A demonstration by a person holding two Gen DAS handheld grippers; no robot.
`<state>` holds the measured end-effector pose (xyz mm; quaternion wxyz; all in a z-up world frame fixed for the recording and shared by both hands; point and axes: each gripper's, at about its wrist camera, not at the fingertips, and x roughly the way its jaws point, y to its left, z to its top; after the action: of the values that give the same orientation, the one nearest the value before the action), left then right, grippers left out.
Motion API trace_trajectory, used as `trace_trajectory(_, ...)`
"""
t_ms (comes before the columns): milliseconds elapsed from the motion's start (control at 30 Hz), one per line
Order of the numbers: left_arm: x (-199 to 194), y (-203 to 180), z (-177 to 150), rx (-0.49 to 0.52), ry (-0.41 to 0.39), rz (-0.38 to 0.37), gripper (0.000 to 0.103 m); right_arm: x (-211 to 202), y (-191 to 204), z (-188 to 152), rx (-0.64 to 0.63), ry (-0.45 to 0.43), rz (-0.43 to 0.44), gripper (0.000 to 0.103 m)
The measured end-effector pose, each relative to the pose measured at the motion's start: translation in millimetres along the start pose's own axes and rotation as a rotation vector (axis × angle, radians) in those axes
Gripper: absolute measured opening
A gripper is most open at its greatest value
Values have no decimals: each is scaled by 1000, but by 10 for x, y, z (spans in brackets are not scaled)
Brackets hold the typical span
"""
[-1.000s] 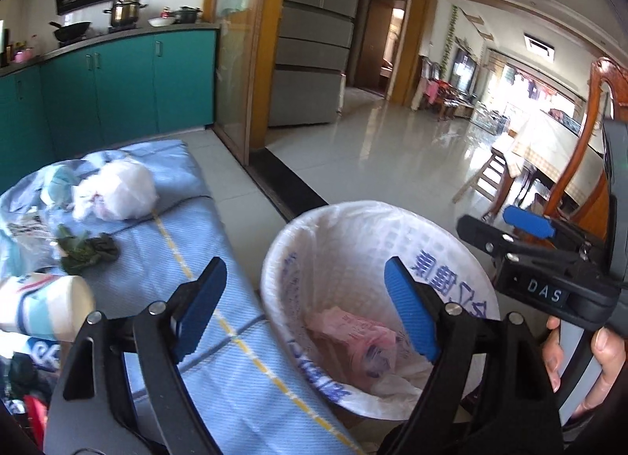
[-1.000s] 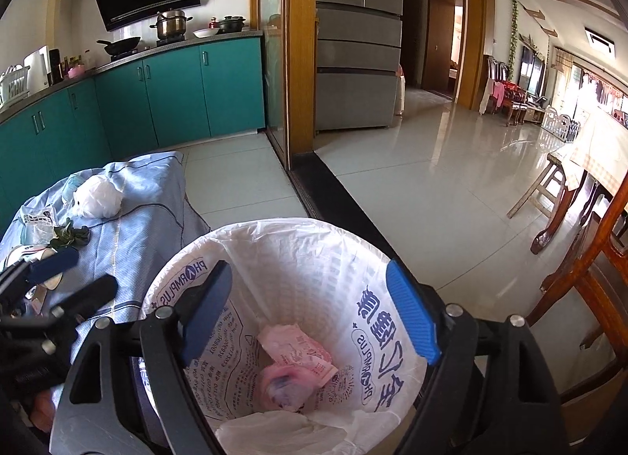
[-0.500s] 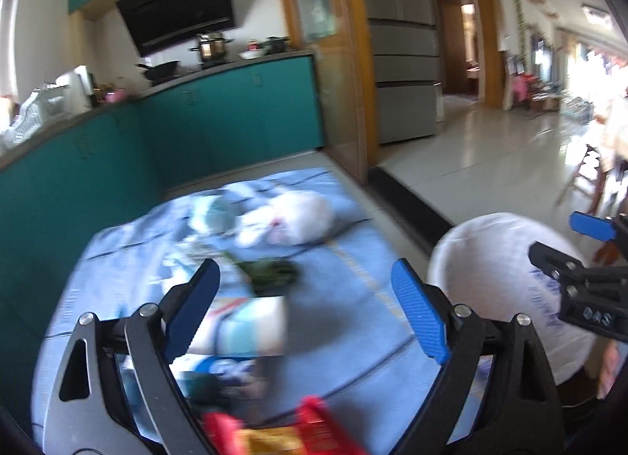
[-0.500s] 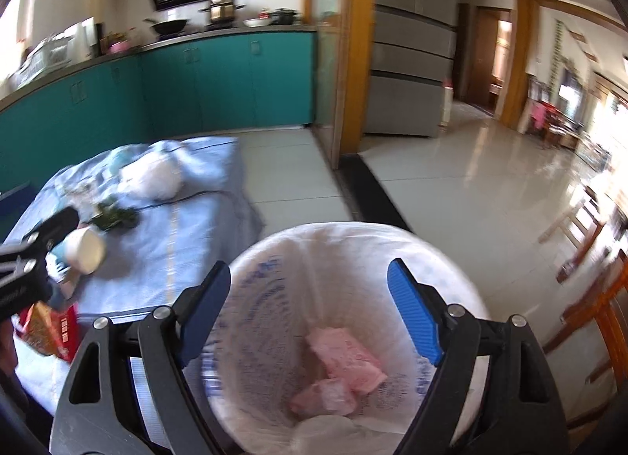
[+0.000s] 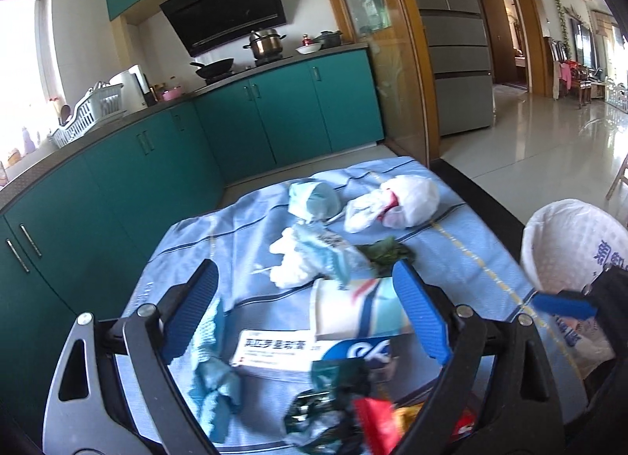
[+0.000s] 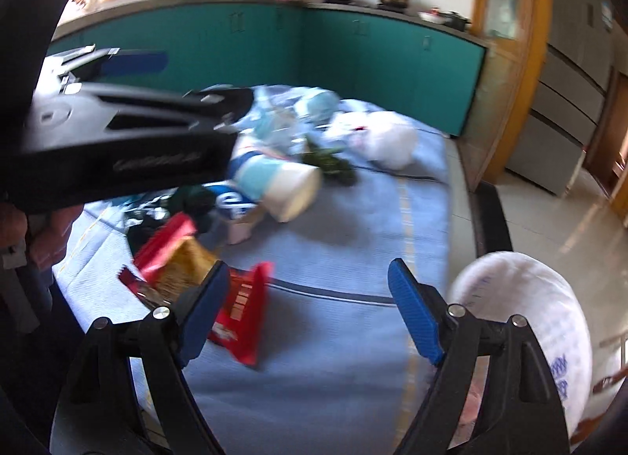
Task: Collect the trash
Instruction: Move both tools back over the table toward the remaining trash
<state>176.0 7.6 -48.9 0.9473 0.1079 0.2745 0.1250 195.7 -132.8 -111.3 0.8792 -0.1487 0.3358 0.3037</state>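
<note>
Trash lies on a table under a blue cloth. A paper cup rests on its side against a white and blue medicine box. Behind them are white tissue, green leaves, a white plastic bag and a pale blue wad. Dark and red wrappers lie nearest. My left gripper hovers open over the cup and box, holding nothing. My right gripper is open and empty above bare cloth, beside a red snack packet. The white-lined bin stands off the table's right edge.
Teal cabinets and a worktop with pots run behind the table. A wooden door frame and a grey fridge stand to the right, with tiled floor beyond. A hand holds the left gripper's black housing at the right wrist view's left.
Both views have swung left, from over the bin to over the table. The bin has slid to the right edge. The left jaws stand a little wider.
</note>
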Motion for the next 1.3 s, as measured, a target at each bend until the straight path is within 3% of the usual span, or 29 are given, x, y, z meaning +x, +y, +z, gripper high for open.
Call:
trace_trajectory(433, 121, 291, -105, -31, 51, 37, 91, 337, 465, 117, -60, 37, 111, 81)
trace_trajectory(667, 240, 567, -135, -103, 100, 68, 91, 171, 686, 91, -104, -10, 169, 81)
trace_trajectory(900, 322, 777, -175, -175, 150, 83, 92, 314, 876, 75, -152, 37, 133, 81)
trace_trajectory(1133, 367, 845, -214, -183, 166, 95, 92, 282, 905, 55, -174, 24, 147, 58)
trace_trajectory(1300, 415, 890, -249, -204, 190, 97, 93, 201, 800, 30, -149, 11, 174, 53)
